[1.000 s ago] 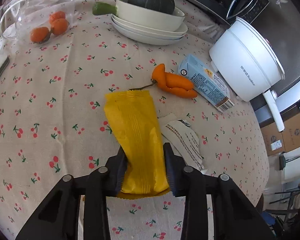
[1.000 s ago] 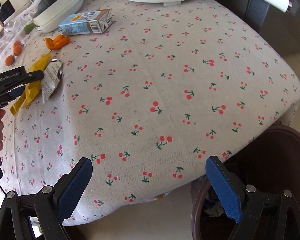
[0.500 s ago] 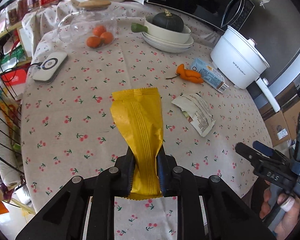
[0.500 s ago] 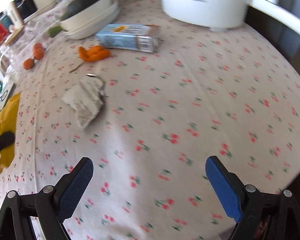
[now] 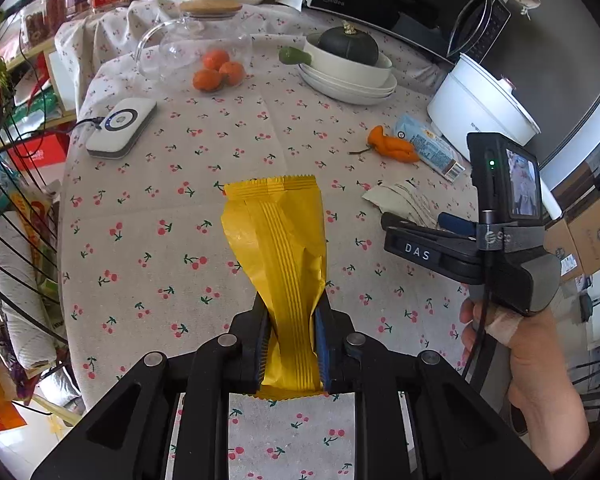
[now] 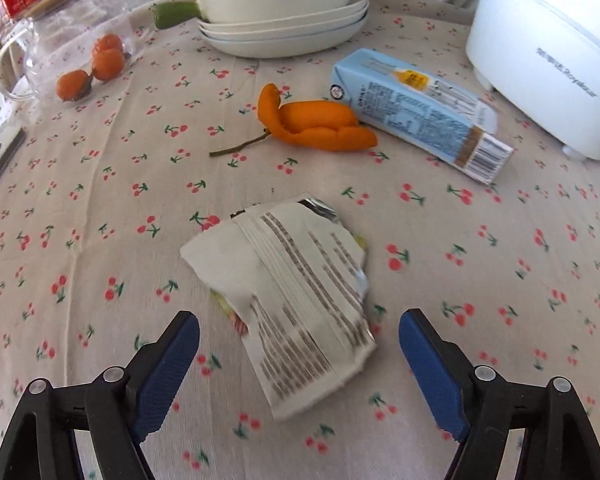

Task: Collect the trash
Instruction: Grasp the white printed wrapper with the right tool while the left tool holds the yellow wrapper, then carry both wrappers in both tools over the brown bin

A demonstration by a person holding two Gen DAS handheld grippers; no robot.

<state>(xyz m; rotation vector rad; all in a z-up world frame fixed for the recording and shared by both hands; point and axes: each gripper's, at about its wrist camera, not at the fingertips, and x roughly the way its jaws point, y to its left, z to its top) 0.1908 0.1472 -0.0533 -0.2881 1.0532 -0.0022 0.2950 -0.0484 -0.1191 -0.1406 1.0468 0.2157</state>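
A: Where does the next piece of trash lie from my right claw (image 6: 299, 344)?

B: Dead ahead and below. The white wrapper (image 6: 296, 292) sits flat on the bench (image 6: 100, 208), its near end already between the 2 blue pads (image 6: 428, 364), though neither pad touches it. Its long axis runs from far-left to near-right, slanted across the claw's line.

A: So I judge I need a small roll of the wrist, or I just pinch across the near corner. Claw state?

B: Right jaws are fairly wide and closing, nothing pressed yet. The left claw (image 5: 291, 344) is narrow, clamped on the yellow wrapper (image 5: 278, 240), which stands up off the cloth.

A: Which hand is nearer the white one?

B: The right, plainly; from the left view it hovers just beside that wrapper while the left is well apart.

A: How does it look?

B: Crumpled, torn at the far edge with silver foil showing, printed text on top, a bit of yellow-green underneath. Thin and light, so I expect it may slide.
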